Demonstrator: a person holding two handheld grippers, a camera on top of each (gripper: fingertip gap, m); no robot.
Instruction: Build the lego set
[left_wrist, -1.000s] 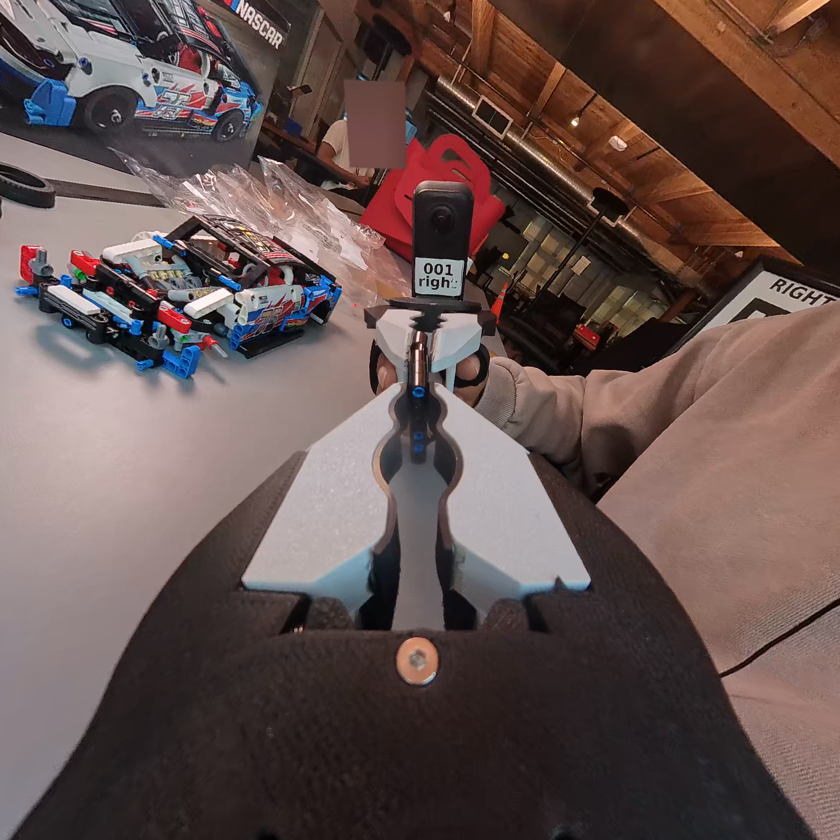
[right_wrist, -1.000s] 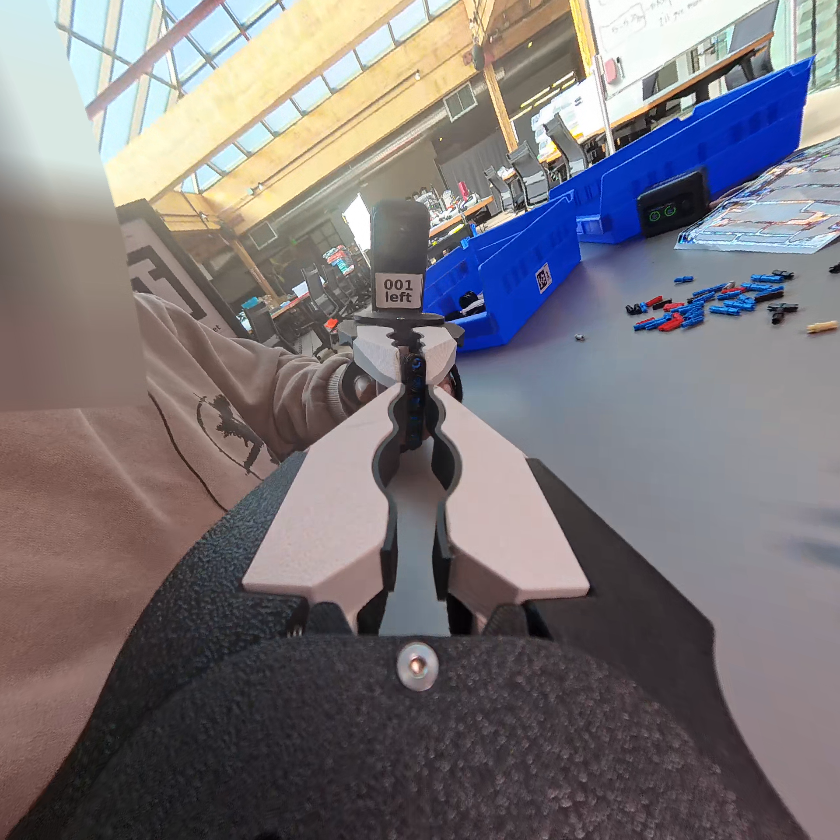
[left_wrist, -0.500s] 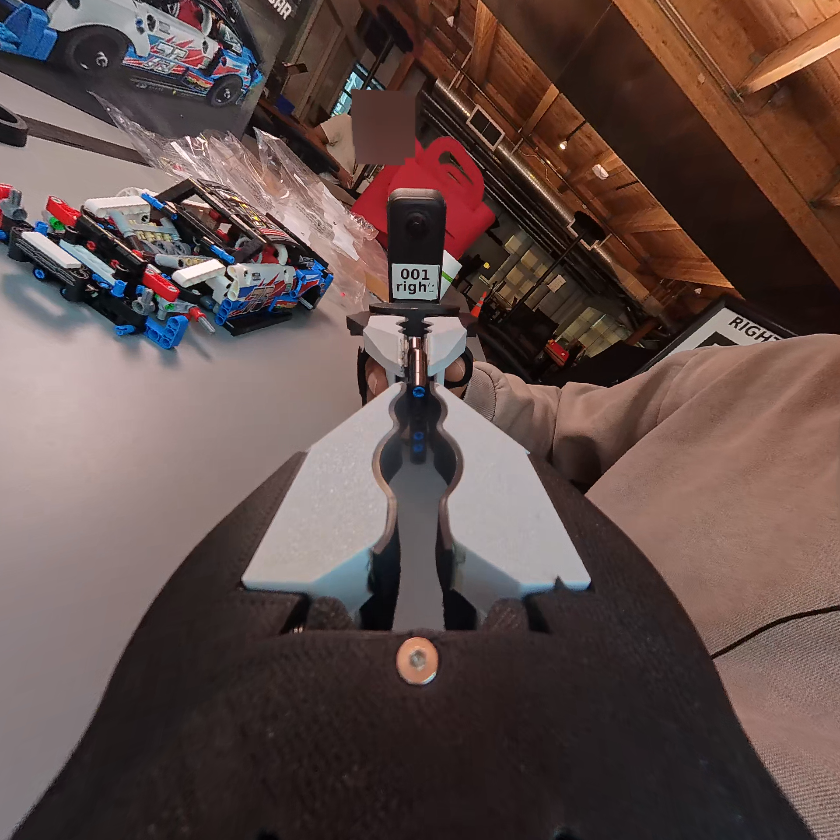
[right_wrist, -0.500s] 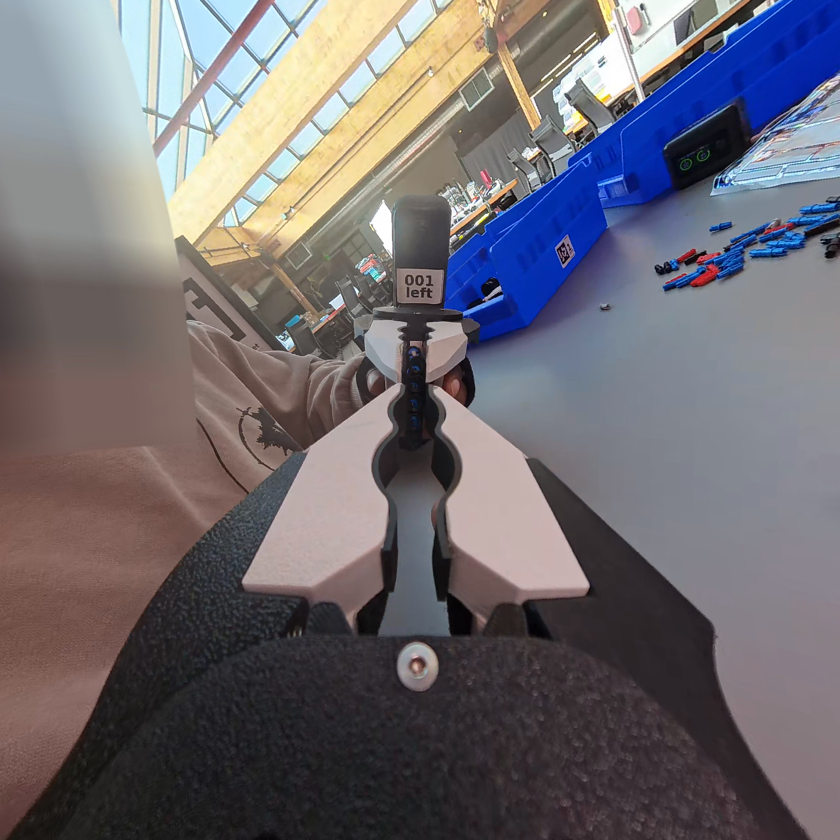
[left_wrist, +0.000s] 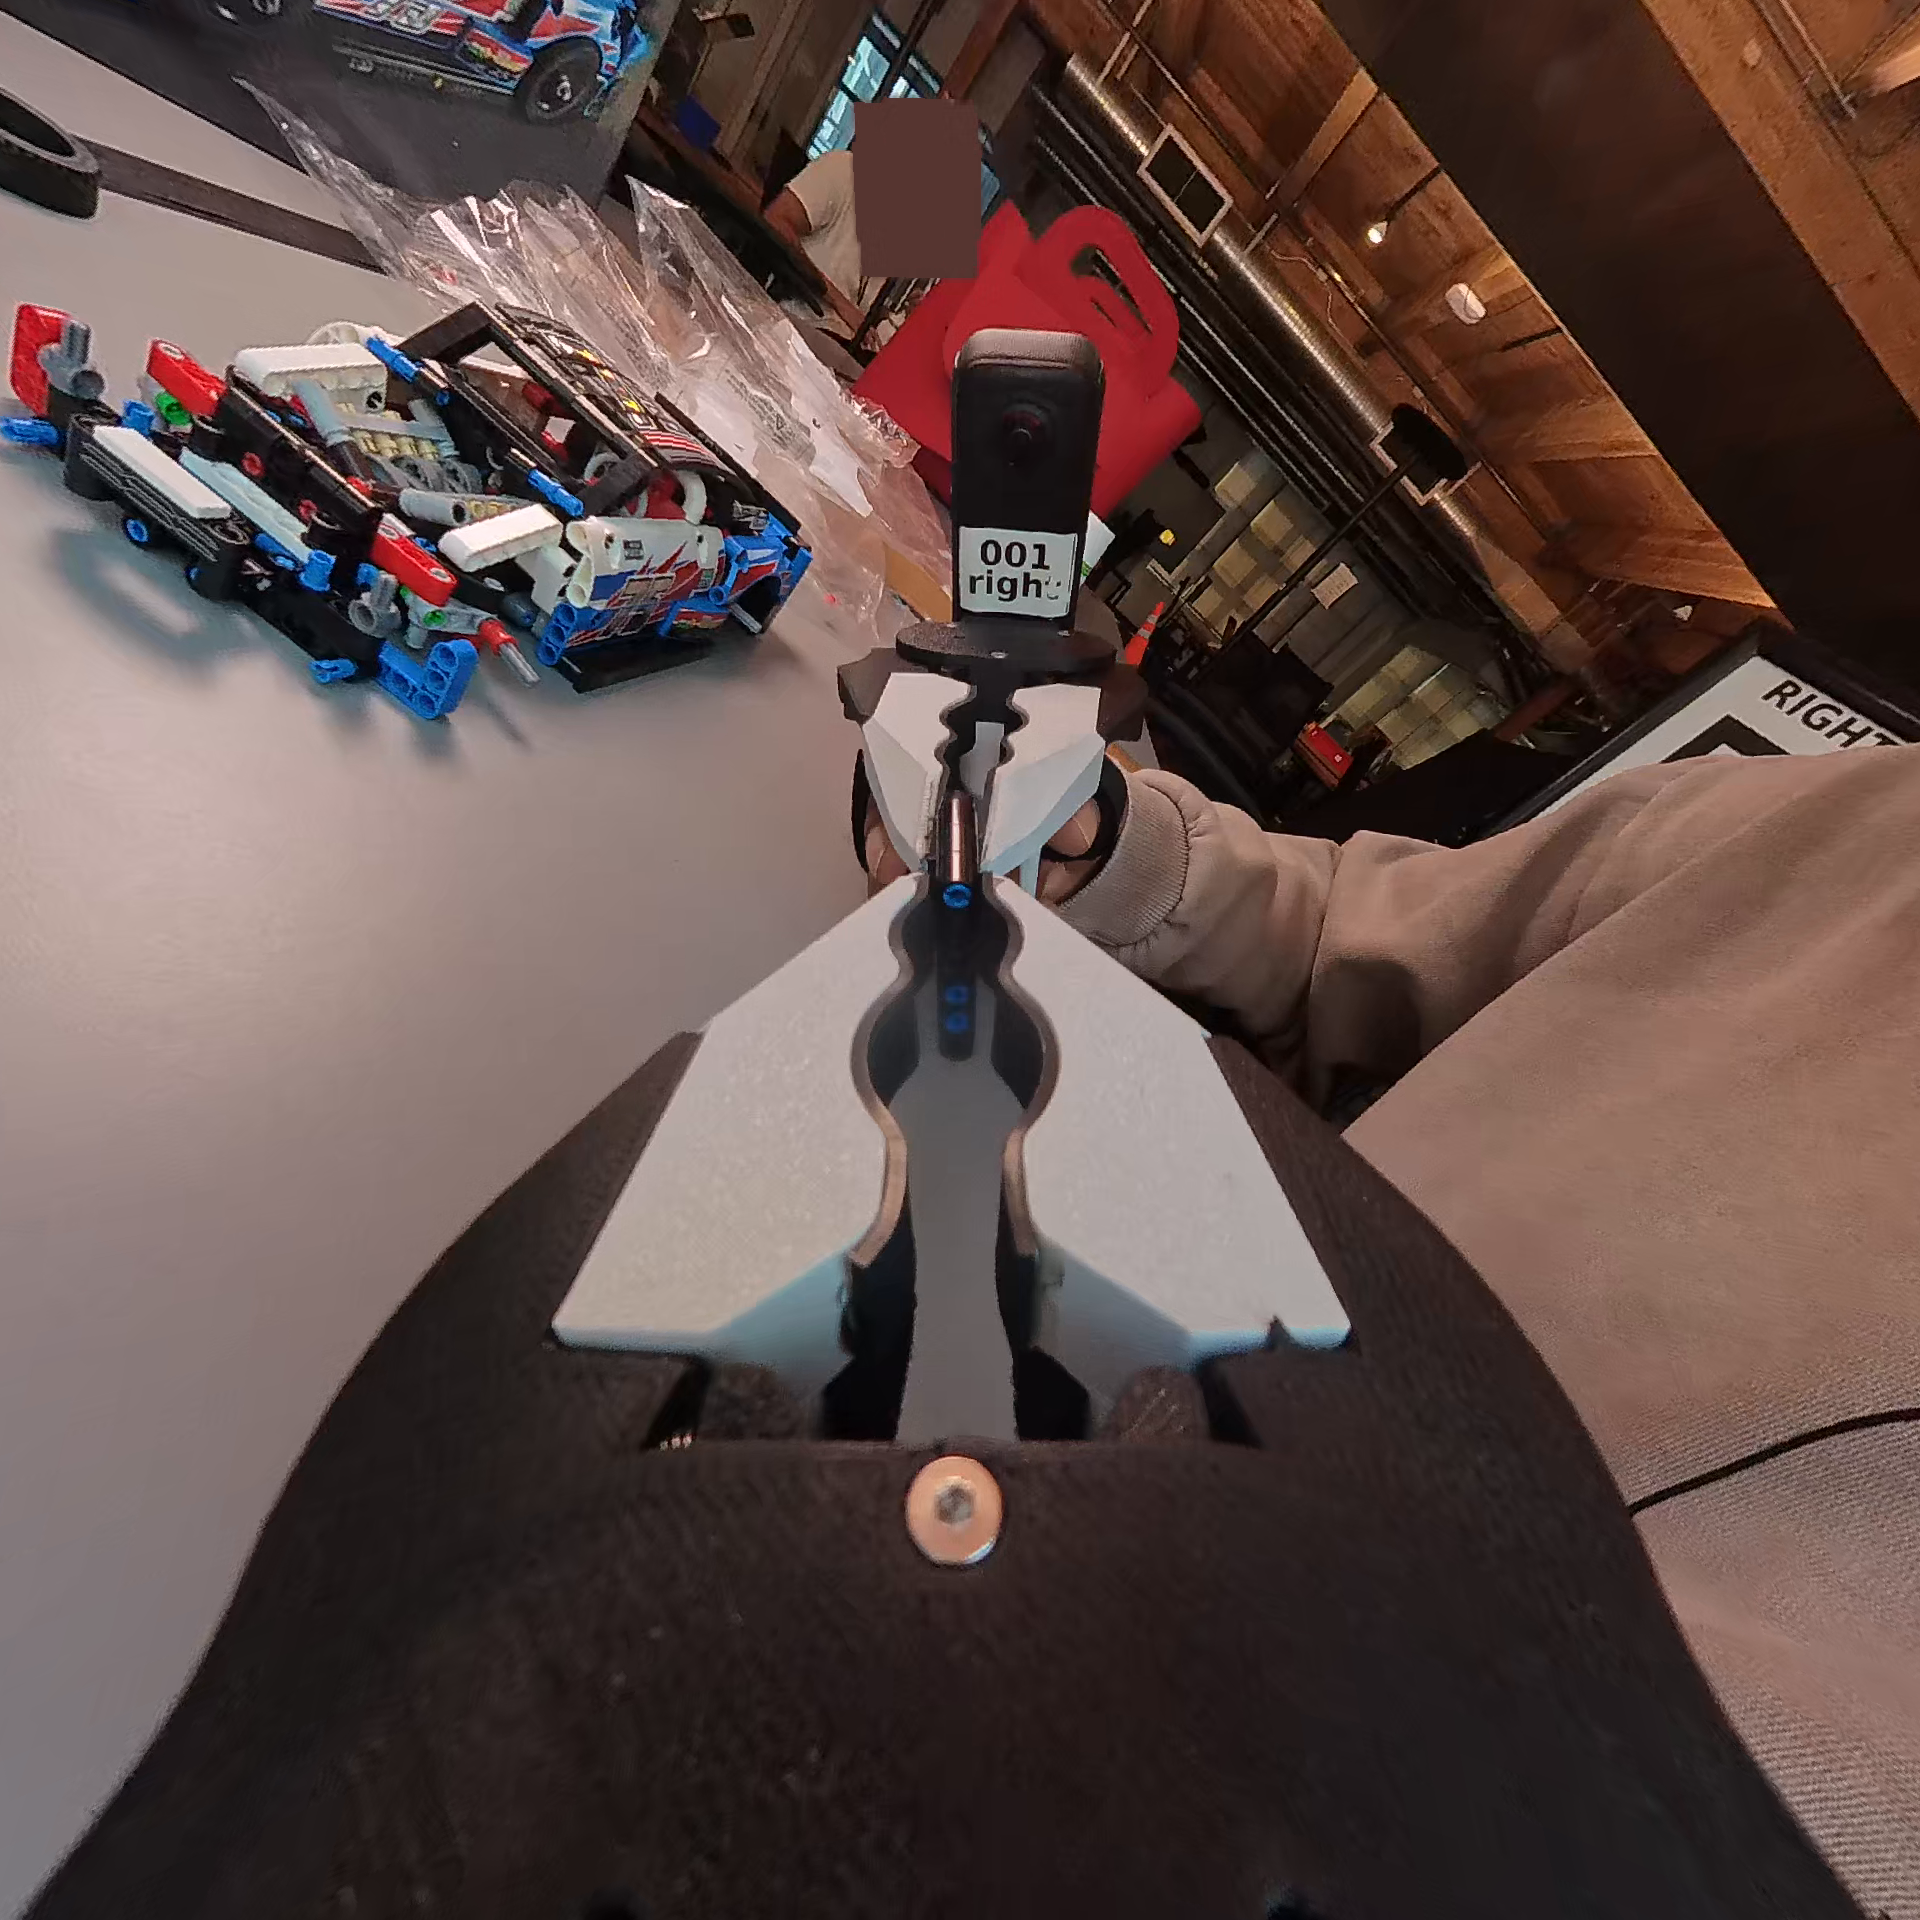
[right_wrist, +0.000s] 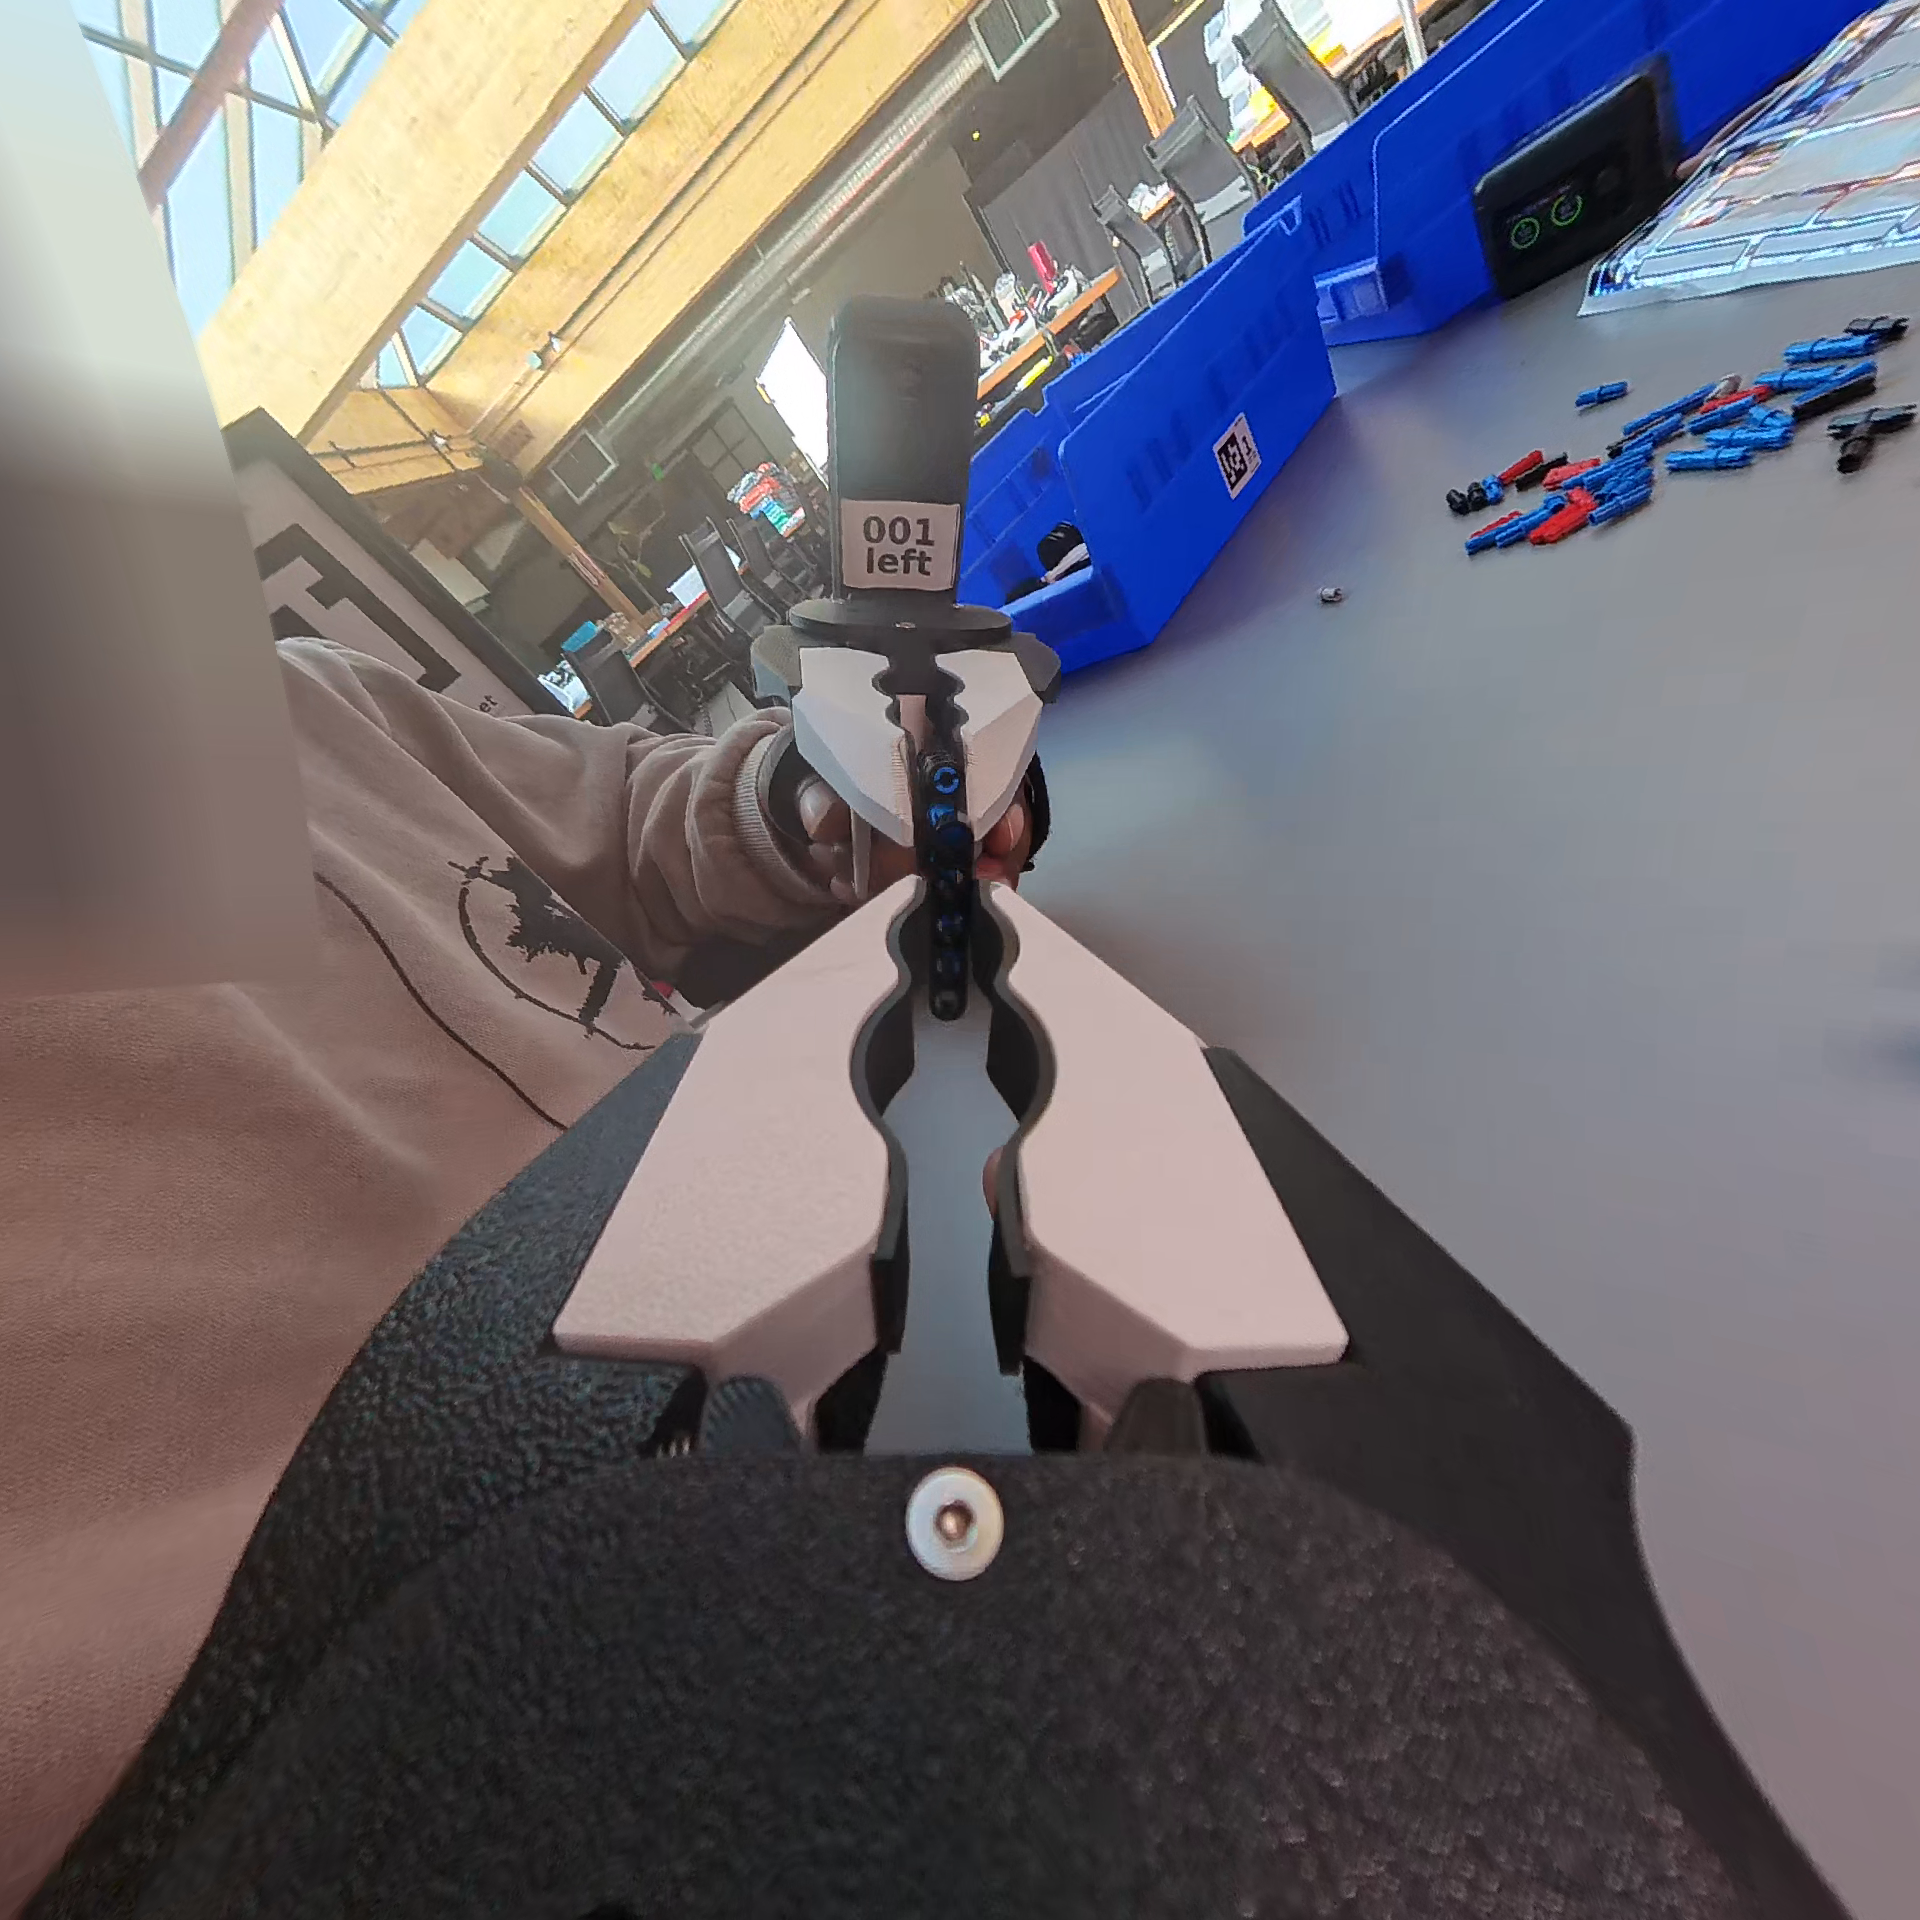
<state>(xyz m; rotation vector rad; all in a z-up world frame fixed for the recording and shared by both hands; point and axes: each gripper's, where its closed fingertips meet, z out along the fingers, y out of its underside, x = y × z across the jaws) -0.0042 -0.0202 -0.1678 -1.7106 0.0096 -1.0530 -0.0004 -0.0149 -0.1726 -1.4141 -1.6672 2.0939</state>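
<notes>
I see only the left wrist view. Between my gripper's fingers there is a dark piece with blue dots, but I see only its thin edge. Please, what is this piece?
Observer: The right wrist view shows its face: a black beam with a row of holes, blue pins in several. It runs from the left gripper into the right gripper.
Operator: Are there spare pins somewhere?
Observer: Yes. Loose pins, blue and red, lie scattered on the grey table, past the blue bins.
Operator: And the instructions?
Observer: An instruction booklet lies beyond those pins, beside a black device.
</notes>
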